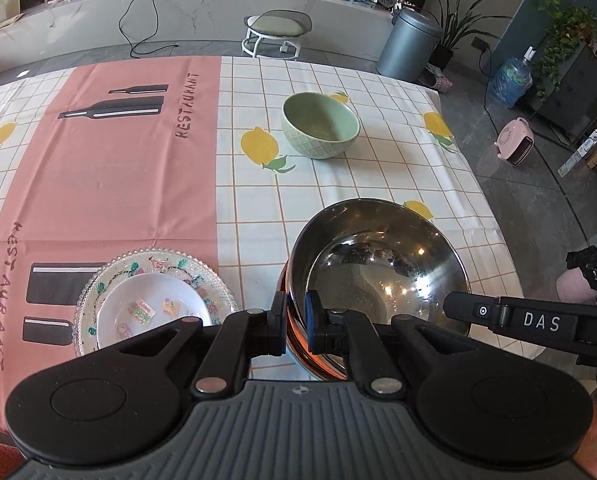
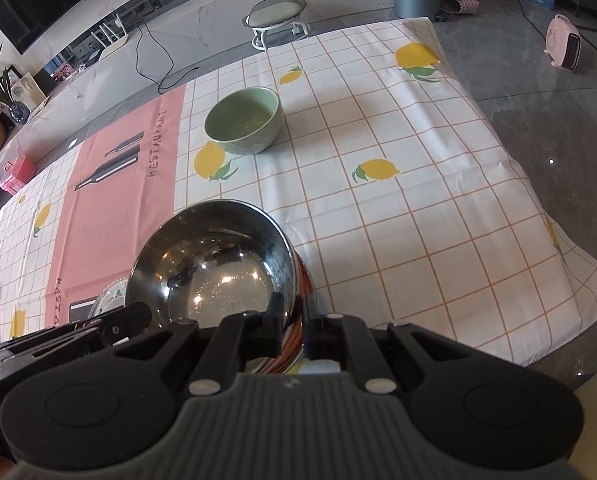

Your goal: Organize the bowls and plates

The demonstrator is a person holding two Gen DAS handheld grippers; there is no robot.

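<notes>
A shiny steel bowl (image 1: 382,264) (image 2: 214,260) is held near the table's front edge by both grippers. My left gripper (image 1: 296,312) is shut on its near-left rim, one finger inside and one outside. My right gripper (image 2: 292,316) is shut on its right rim in the same way, and shows as a black arm marked DAS (image 1: 538,322) in the left wrist view. Left of the steel bowl lies a clear beaded glass plate (image 1: 98,292) (image 2: 110,298) with a small white dish (image 1: 154,308) on it. A pale green bowl (image 1: 320,124) (image 2: 244,120) stands upright farther back.
The table wears a checked lemon-print cloth (image 1: 258,208) (image 2: 378,220) with a pink RESTAURANT panel (image 1: 110,168) on the left. Beyond the far edge are a small stool (image 1: 276,34), a grey bin (image 1: 412,42) and a pink heater (image 1: 516,142) on the floor at right.
</notes>
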